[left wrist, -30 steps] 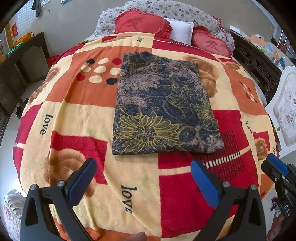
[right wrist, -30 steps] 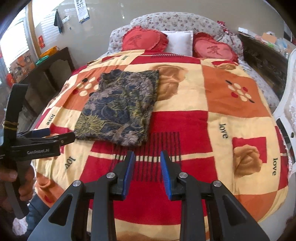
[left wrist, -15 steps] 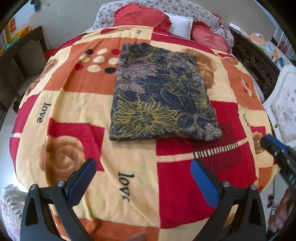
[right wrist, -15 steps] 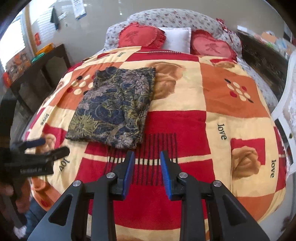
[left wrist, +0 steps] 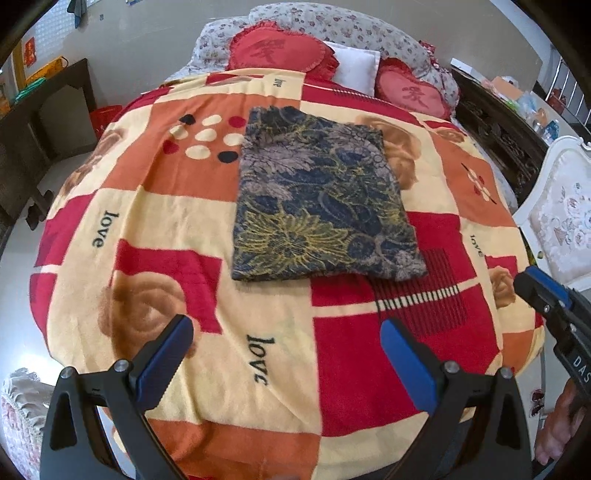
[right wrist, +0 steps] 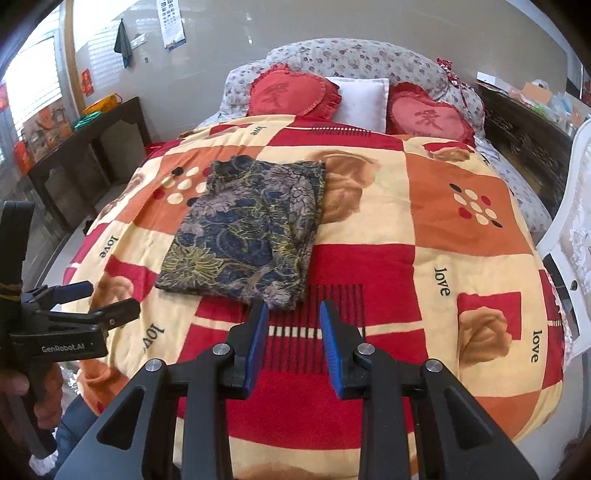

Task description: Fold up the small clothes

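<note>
That folded cloth (left wrist: 317, 199) on the bed (left wrist: 229, 354) looks soft, light and floppy; grab a near corner. Left tongs (left wrist: 286, 354) wide open, right tongs (right wrist: 291, 332) partly open, both empty.

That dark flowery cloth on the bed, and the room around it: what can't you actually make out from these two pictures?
- Folded cloth: its inner layers and what garment it is, hidden by its own top layer in both views.
- Wall poster: print too small, right wrist view.
- Person's hand: cut off by the left edge, right wrist view.
- Items on the dark side cabinet: small and blurred, left wrist view.
</note>
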Demonstrator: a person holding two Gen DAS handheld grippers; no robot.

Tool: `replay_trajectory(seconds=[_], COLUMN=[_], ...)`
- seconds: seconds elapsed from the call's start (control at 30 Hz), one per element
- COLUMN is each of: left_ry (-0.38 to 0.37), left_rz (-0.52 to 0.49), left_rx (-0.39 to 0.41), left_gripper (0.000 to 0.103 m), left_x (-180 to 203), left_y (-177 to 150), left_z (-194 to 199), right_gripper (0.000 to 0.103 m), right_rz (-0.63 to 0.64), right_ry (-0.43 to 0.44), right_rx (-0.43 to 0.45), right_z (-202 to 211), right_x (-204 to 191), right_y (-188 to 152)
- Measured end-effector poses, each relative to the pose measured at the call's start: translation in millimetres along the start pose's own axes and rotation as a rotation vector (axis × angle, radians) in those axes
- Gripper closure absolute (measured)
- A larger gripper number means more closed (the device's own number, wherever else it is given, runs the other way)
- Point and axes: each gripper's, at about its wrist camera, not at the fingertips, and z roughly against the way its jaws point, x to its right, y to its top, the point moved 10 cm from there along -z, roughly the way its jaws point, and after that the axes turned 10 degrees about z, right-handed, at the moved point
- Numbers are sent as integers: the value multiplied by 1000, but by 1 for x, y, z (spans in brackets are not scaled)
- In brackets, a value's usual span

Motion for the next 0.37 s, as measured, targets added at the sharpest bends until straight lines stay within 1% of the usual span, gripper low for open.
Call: replay_trajectory(seconds=[0.07, 0.1, 0.2, 0.27, 0.37], left_ry=[-24, -38, -14, -10, -24], left_rz=[-7, -20, -60, -68, -67], left_rx=[8, 31, 92, 94, 82], left_gripper=[0, 0, 0, 0, 0], left_x=[5, 9, 14, 16, 17], left_y=[-2, -3, 0, 1, 0], left_z=[2, 6, 14, 15, 13], right_gripper=[54, 54, 54, 54, 54], right_rz=[0, -1, -5, -3, -1], right_ry=[0, 1, 6, 8, 12], right_rx=[5, 4, -1, -6, -10], right_z=[2, 1, 1, 0, -2], right_x=[-1, 0, -1, -2, -3], right_y=[0, -1, -3, -5, -7])
